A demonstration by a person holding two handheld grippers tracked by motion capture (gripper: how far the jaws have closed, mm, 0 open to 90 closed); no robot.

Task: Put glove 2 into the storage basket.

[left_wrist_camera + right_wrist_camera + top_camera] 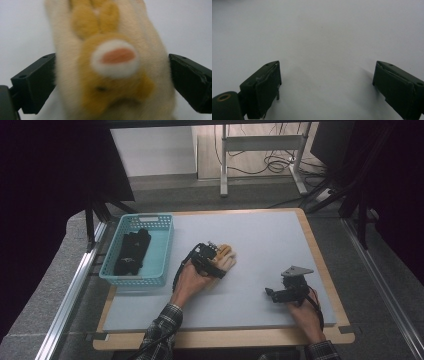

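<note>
My left gripper (pixel 112 75) brackets the plush toy (pixel 110 62), jaws wide, unclamped; I should squeeze centrally; my right gripper (pixel 327 82) idles open.

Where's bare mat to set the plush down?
Free: the far right mat, beyond the right gripper, and the near strip between both forearms. Crowded: the teal basket, with black items inside, beside the left gripper straddling the plush toy.
</note>
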